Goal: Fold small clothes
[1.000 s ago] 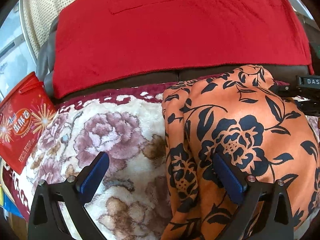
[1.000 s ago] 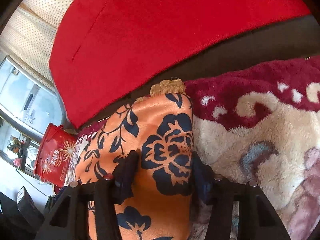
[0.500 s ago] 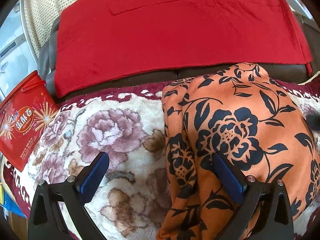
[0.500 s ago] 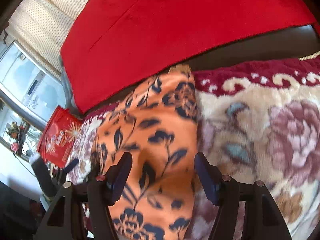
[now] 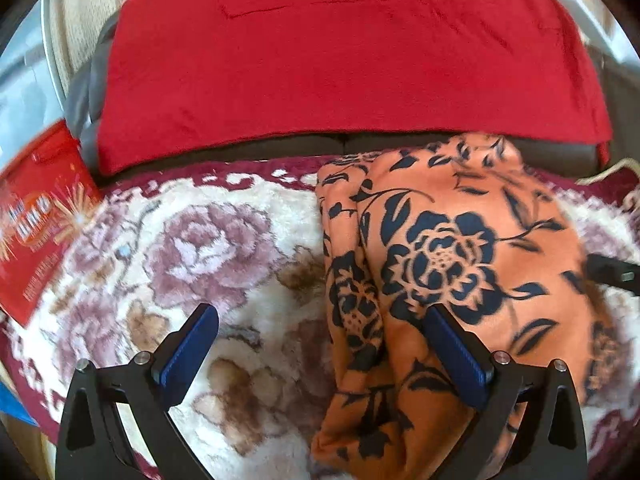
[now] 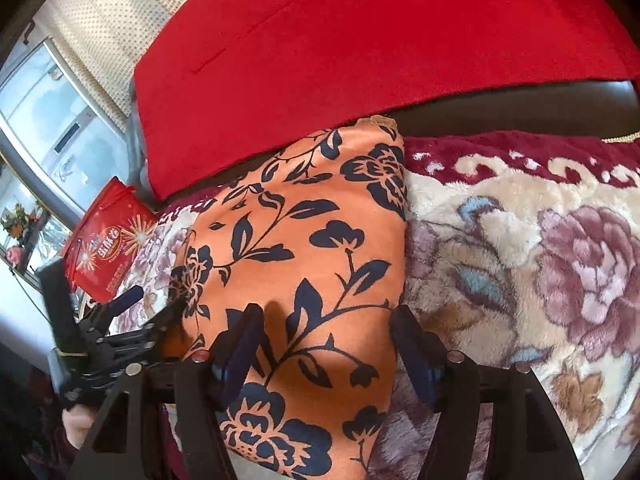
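Since a second ago, your right gripper (image 6: 324, 340) has drawn back from the far end of the orange floral garment (image 6: 304, 264) and stands wider; its jaws are spread apart with cloth between them, pads not pressing. Your left gripper (image 5: 320, 344) has hardly shifted: jaws wide, gripping nothing, one finger over the garment's left folds, the other over bare blanket.

You have the garment lying folded into a long strip on the flowered plush blanket (image 5: 192, 248). Its long axis runs from the near edge away toward the sofa back, the narrow far end touching the dark seat gap under the red throw (image 5: 340, 64).

Left of the garment, open blanket reaches to a red snack bag (image 5: 36, 224) at the blanket's edge. Right of the garment, more bare blanket lies free. Beyond the bag, you can see a window and a cream curtain (image 6: 100, 28).
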A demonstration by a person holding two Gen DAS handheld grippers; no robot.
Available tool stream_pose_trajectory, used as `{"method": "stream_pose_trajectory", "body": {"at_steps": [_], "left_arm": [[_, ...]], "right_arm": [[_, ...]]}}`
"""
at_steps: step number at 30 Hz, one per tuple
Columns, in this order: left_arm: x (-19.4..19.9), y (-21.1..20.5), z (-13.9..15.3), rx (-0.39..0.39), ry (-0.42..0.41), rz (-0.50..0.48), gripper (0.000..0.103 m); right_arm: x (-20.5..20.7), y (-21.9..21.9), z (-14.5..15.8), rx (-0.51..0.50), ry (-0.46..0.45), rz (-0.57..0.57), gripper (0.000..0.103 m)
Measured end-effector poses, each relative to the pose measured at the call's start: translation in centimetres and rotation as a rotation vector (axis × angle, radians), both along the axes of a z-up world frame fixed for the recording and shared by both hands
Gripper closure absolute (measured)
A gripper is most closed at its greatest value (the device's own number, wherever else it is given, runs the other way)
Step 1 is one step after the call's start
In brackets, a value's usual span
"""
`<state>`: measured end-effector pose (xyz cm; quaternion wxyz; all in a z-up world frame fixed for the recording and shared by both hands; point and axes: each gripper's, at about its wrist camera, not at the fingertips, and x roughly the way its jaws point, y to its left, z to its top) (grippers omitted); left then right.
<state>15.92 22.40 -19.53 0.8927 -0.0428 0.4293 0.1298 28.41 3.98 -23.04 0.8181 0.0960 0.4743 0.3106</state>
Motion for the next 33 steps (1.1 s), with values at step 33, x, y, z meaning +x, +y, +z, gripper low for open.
{"method": "stream_pose_trajectory", "body": {"at_steps": [33], "left_arm": [[-3.2, -1.7, -1.6, 0.257, 0.075, 0.040, 0.000]], "right_arm": [[-2.1, 2.8, 1.3, 0.014, -0.094, 0.162, 0.043]]}}
